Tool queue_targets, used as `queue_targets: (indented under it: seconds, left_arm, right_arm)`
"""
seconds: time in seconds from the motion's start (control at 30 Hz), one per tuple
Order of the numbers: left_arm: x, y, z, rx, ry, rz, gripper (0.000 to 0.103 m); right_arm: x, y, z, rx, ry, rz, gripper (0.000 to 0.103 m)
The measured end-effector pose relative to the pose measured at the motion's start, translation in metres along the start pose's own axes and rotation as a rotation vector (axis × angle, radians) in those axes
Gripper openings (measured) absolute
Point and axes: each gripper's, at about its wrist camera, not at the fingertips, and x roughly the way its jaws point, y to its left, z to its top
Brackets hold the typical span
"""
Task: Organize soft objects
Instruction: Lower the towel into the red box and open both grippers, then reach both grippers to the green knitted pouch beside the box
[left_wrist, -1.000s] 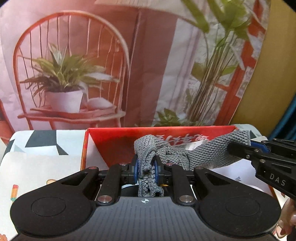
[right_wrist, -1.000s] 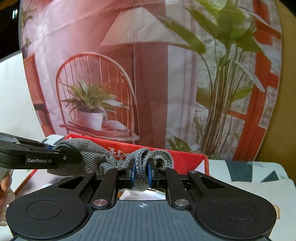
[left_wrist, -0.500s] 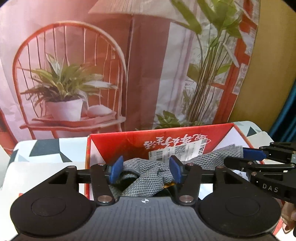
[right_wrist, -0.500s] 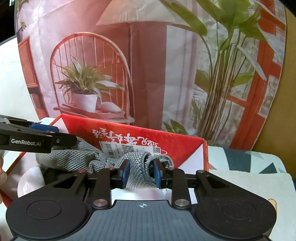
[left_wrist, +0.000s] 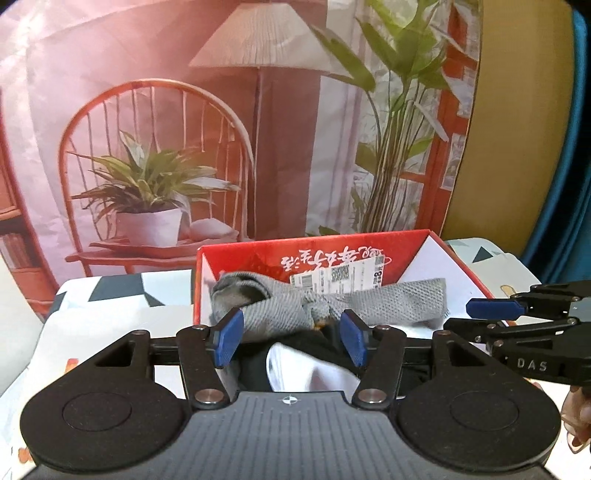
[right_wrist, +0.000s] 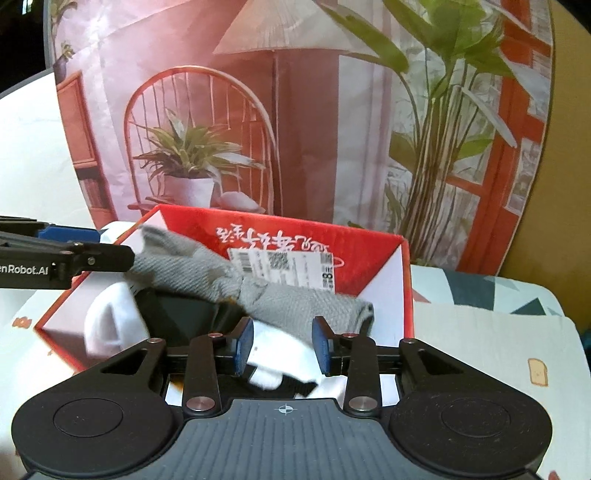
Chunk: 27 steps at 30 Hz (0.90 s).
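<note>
A grey knitted sock bundle, knotted in the middle (left_wrist: 332, 302) (right_wrist: 266, 291), lies across the open red cardboard box (left_wrist: 373, 240) (right_wrist: 406, 280), on top of white (left_wrist: 310, 369) (right_wrist: 110, 321) and black soft items (right_wrist: 177, 317). My left gripper (left_wrist: 291, 339) is open, jaws either side of the bundle's near edge, holding nothing. My right gripper (right_wrist: 282, 347) is open just in front of the bundle's right end. In the left wrist view the right gripper (left_wrist: 480, 317) shows at the right; in the right wrist view the left gripper (right_wrist: 103, 247) shows at the left.
The box stands on a patterned cloth (right_wrist: 480, 332) with geometric prints. A printed backdrop (left_wrist: 221, 129) of a chair, lamp and plants rises right behind the box. A shipping label (right_wrist: 280, 266) is stuck inside the box's far wall.
Both grippers were shut on the grey sock bundle a second ago. They opened, let it drop into the box, and drew back and up a little.
</note>
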Motion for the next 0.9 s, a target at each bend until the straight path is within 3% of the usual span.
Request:
queue_targets:
  seconds: [0.33,0.53,0.63,0.77,0.9]
  left_arm:
    - [-0.049,-0.008,-0.056,-0.059,-0.073,0.038,0.061]
    - [-0.06,-0.011,-0.097,-0.095,-0.072,0.061,0.061]
    - [-0.062,-0.007,-0.116,-0.117,-0.062,0.068,0.061]
    - [-0.063,0.0,-0.137,-0.163,-0.059,0.072,0.061]
    - [-0.058,0.006,-0.151,-0.216,-0.02,0.09,0.061]
  right_arm:
    - [-0.053,0.014,-0.042,0.024,-0.152,0.083,0.032]
    - [-0.082,0.009,-0.079,0.033,-0.229,0.051,0.034]
    - [-0.091,0.006,-0.101,0.015,-0.242,0.003,0.04]
    - [-0.097,-0.001,-0.138,0.035,-0.257,-0.079,0.068]
    - [-0.091,-0.011,-0.172,0.093,-0.199,-0.138,0.071]
